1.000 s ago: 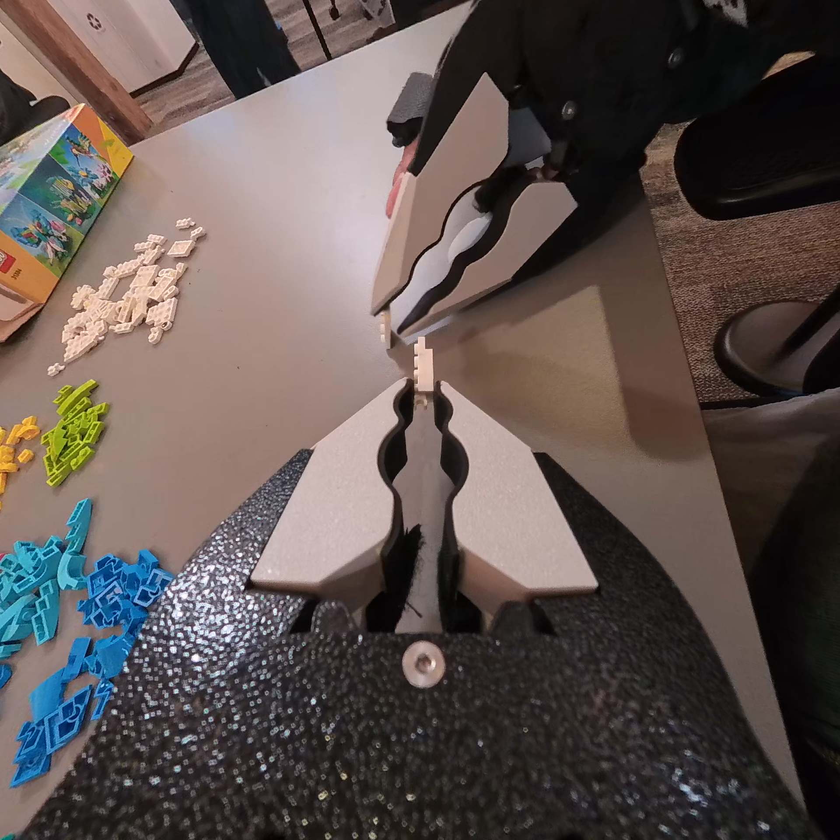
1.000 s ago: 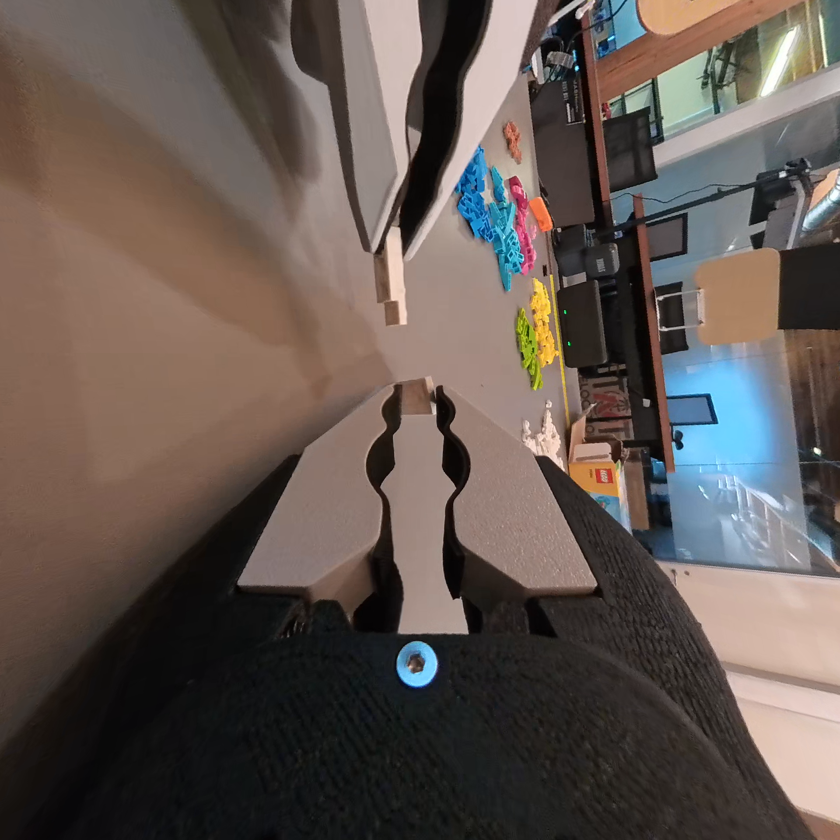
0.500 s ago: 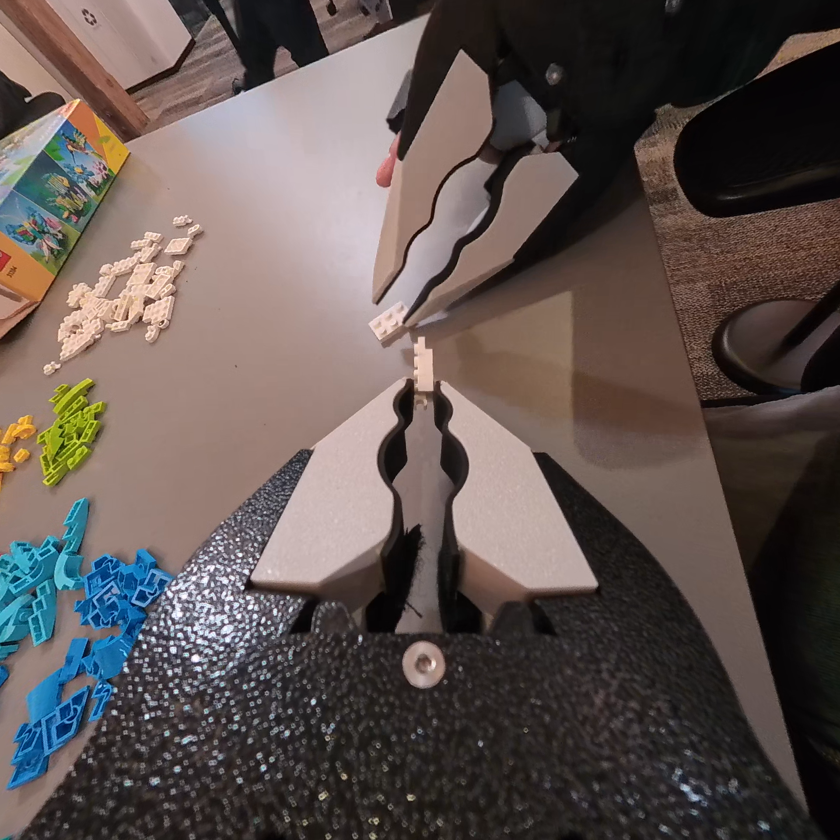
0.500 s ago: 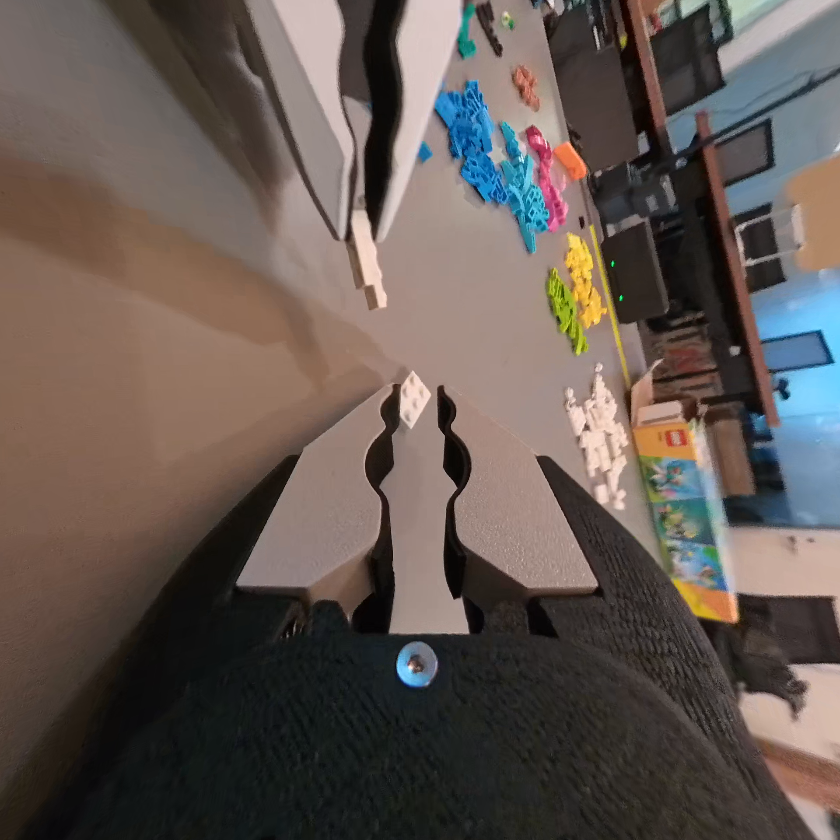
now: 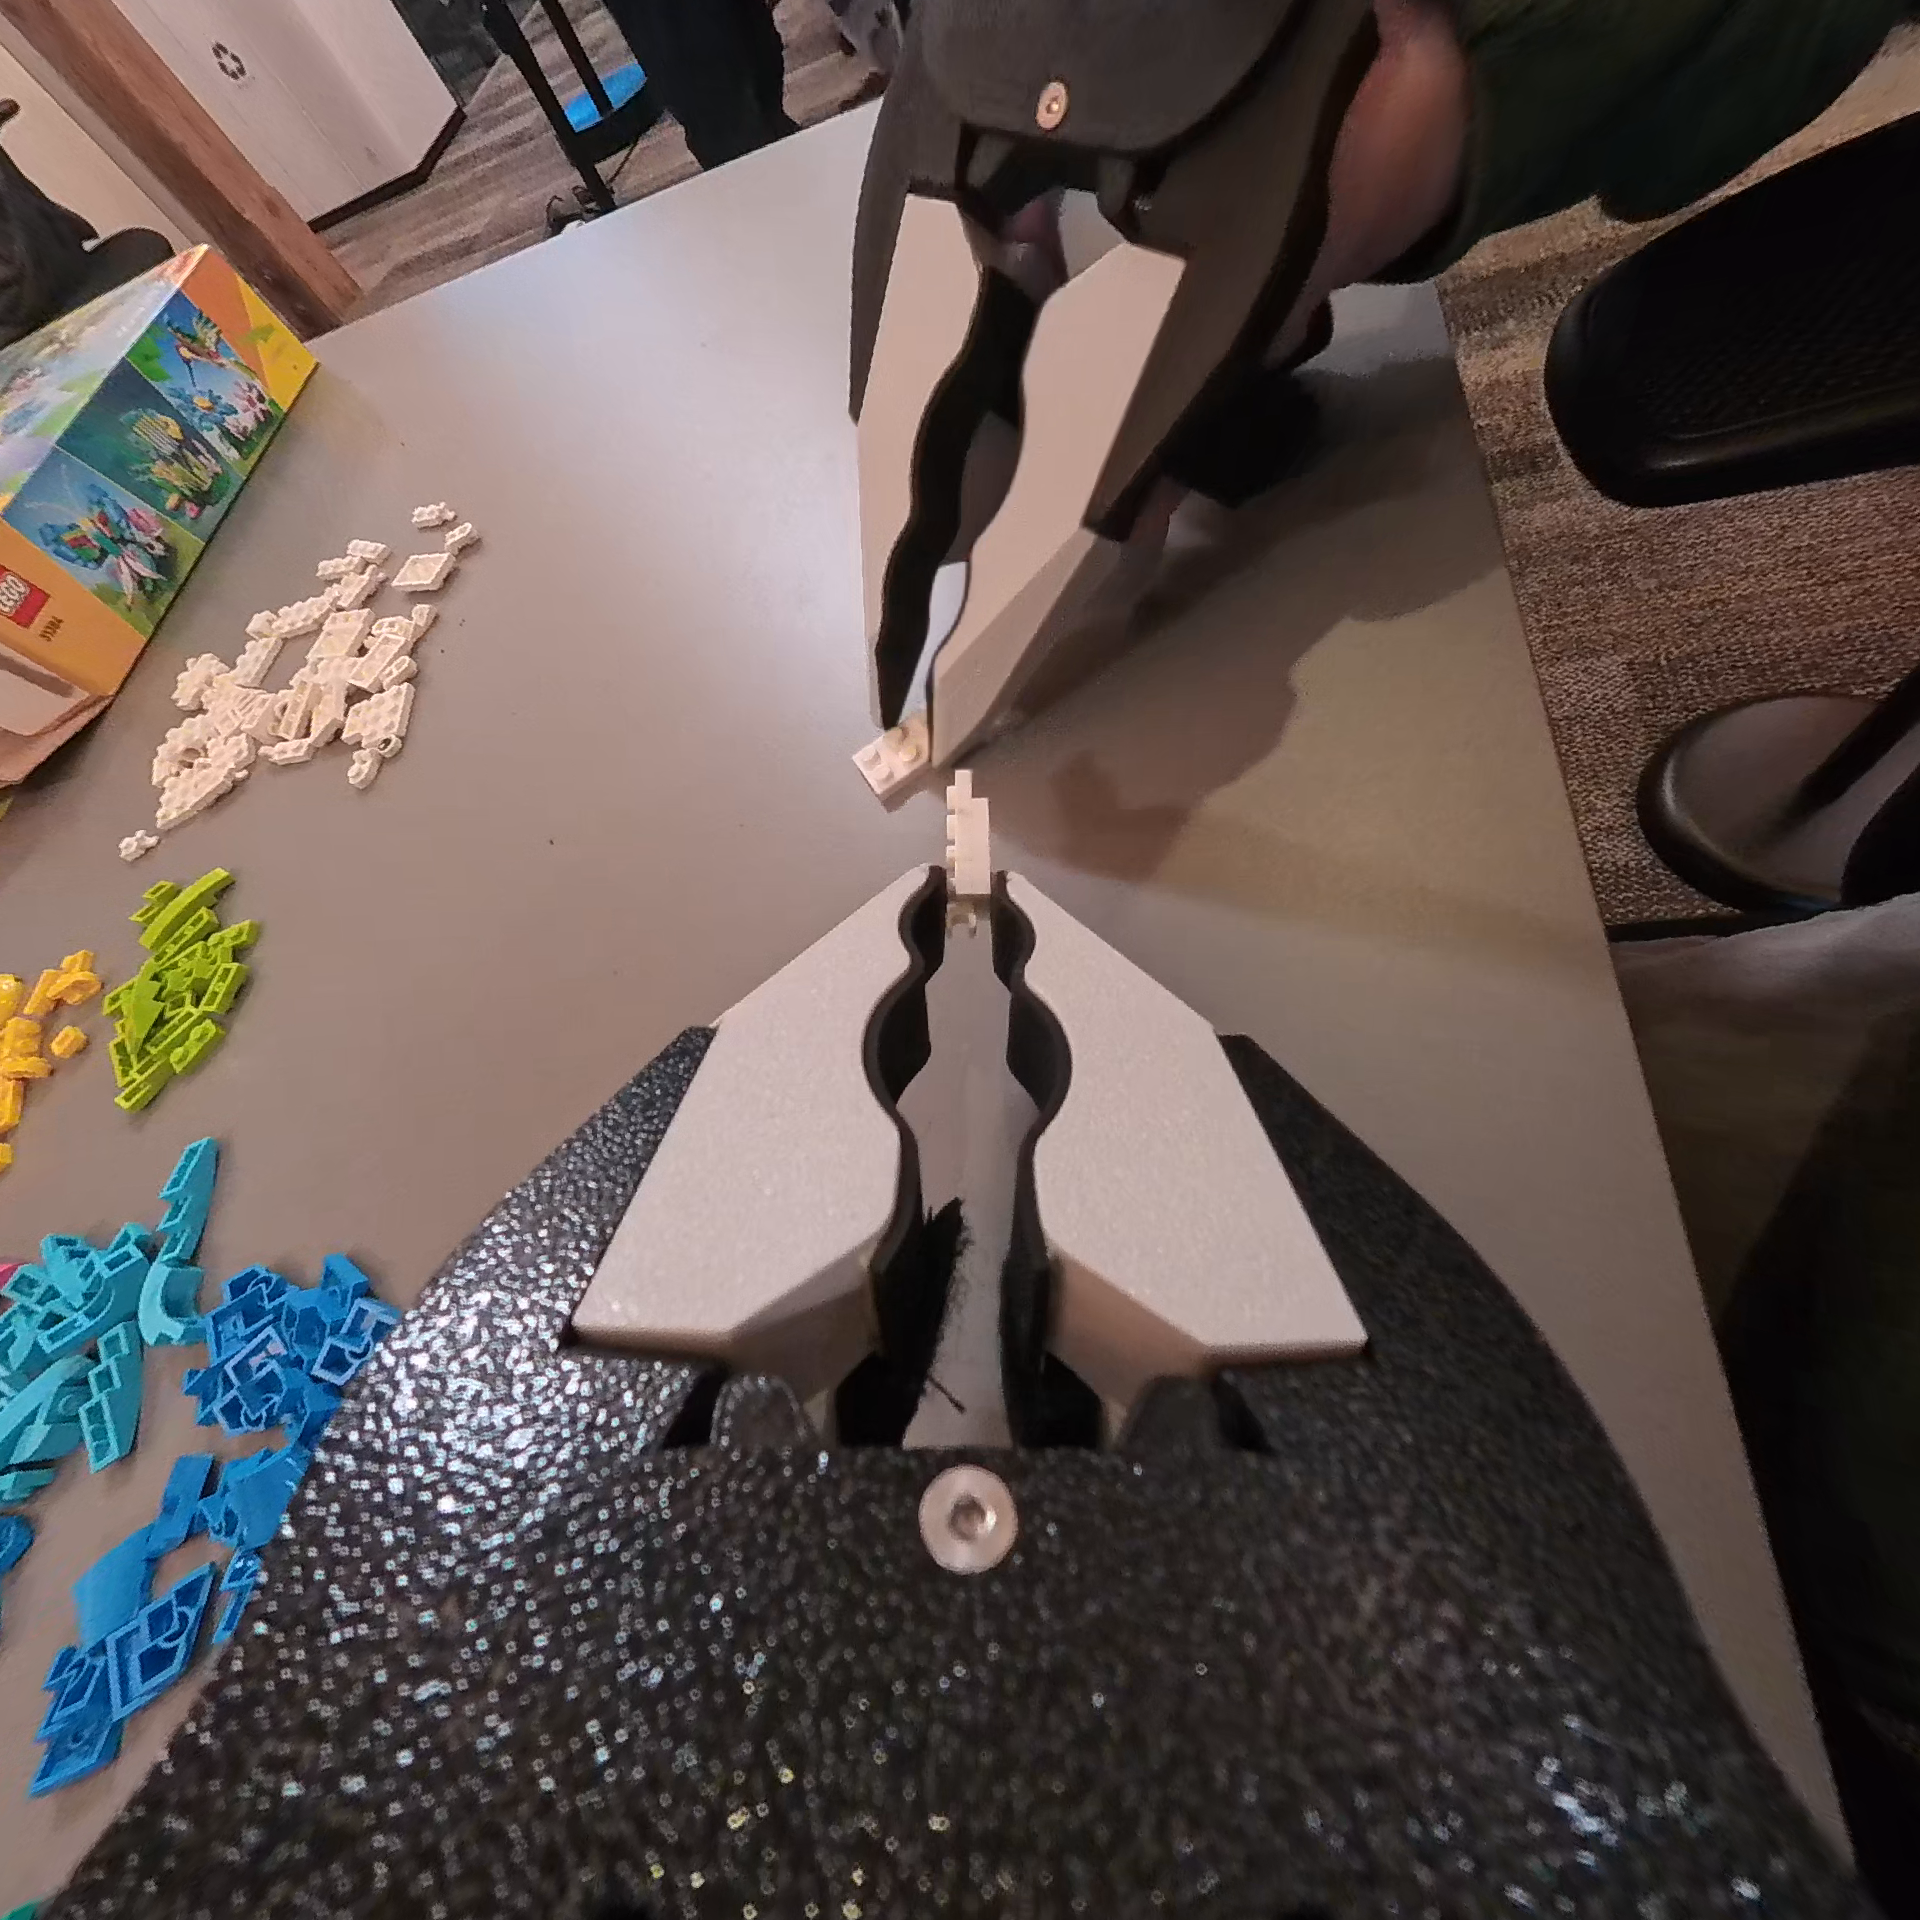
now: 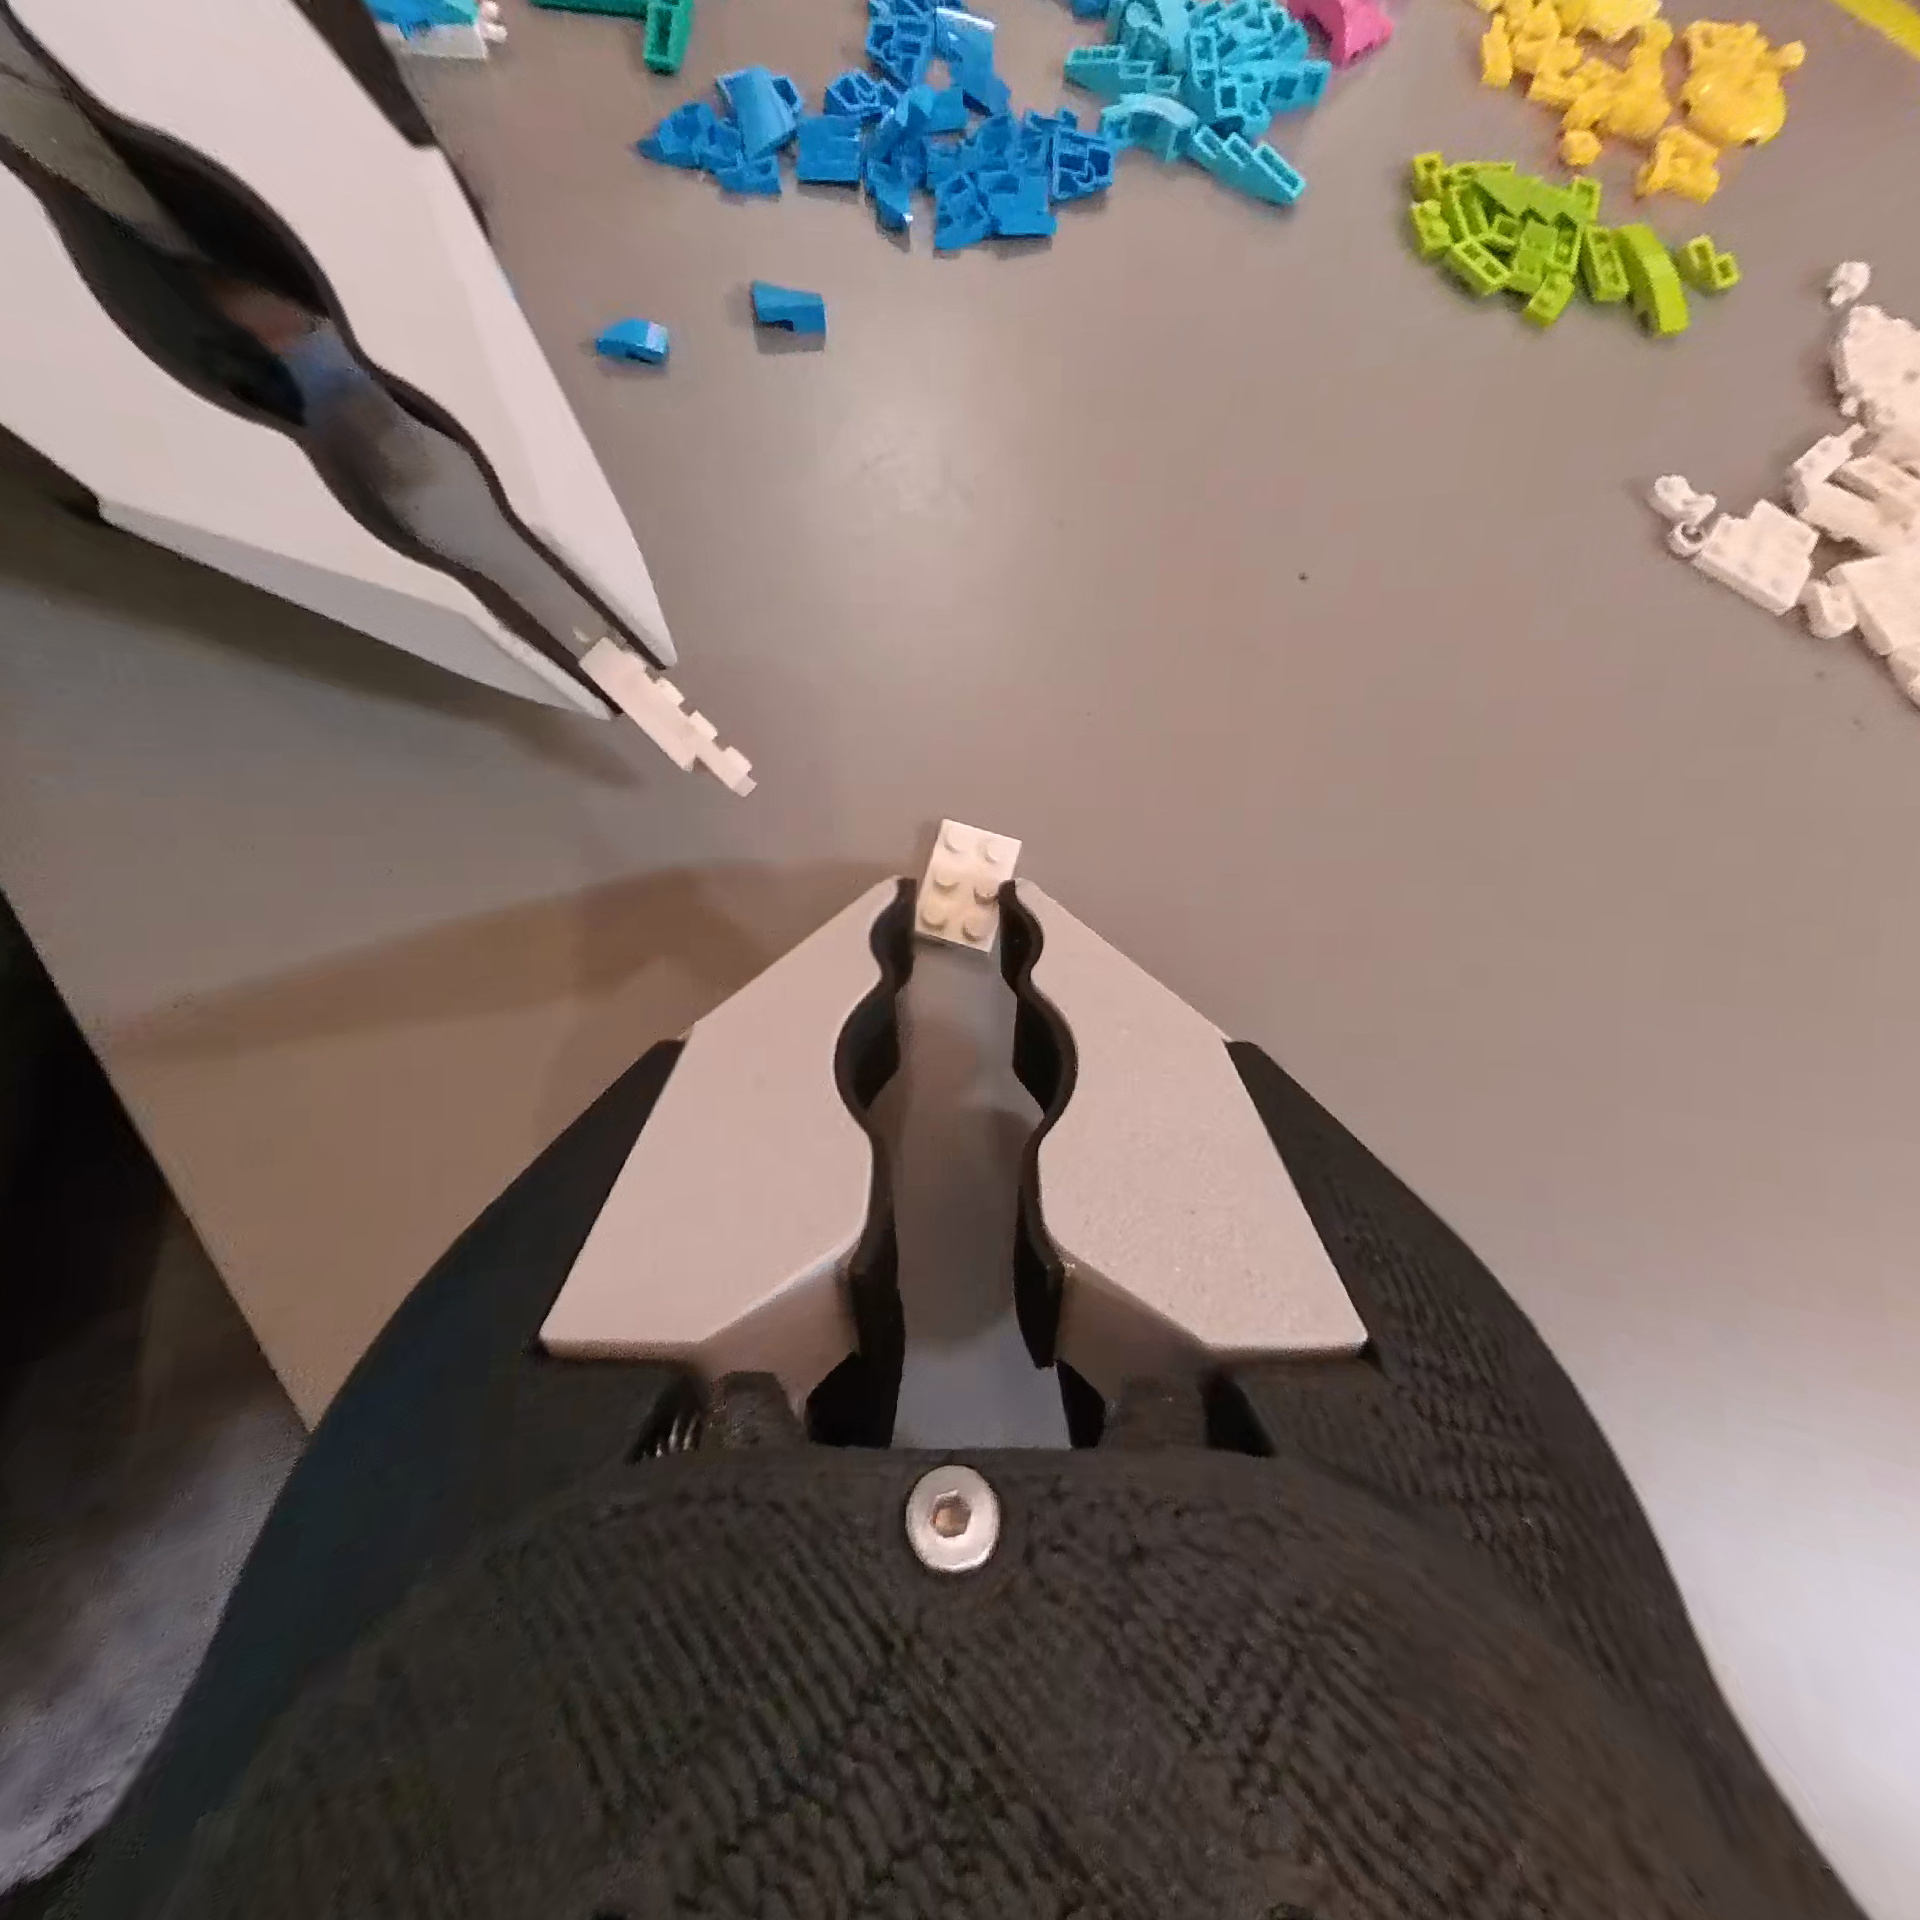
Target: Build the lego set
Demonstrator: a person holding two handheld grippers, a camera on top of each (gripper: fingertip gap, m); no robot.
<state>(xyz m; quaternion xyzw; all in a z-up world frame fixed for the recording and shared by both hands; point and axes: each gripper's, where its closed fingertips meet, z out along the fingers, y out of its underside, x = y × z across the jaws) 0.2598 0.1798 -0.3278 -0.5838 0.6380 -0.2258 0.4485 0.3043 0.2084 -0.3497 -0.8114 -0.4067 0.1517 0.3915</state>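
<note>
My left gripper is shut on a small stepped white lego assembly that sticks out past its tips, held above the grey table. My right gripper is shut on a flat white studded plate, studs facing the camera. In the left wrist view the right gripper comes down from above with the white plate at its tips, just left of and apart from the white assembly. In the right wrist view the left gripper enters from the upper left with the white assembly.
Sorted lego piles lie on the table: white, lime green, yellow, light blue and dark blue. The lego box stands at the far left. The table's right edge borders carpet and chair bases. My right fingertips sit around 6 centimeters from my left ones.
My right gripper has rotated from sideways to upright with its plate, which now faces studs up and sits closer to the left gripper's assembly. The left gripper has held still.
</note>
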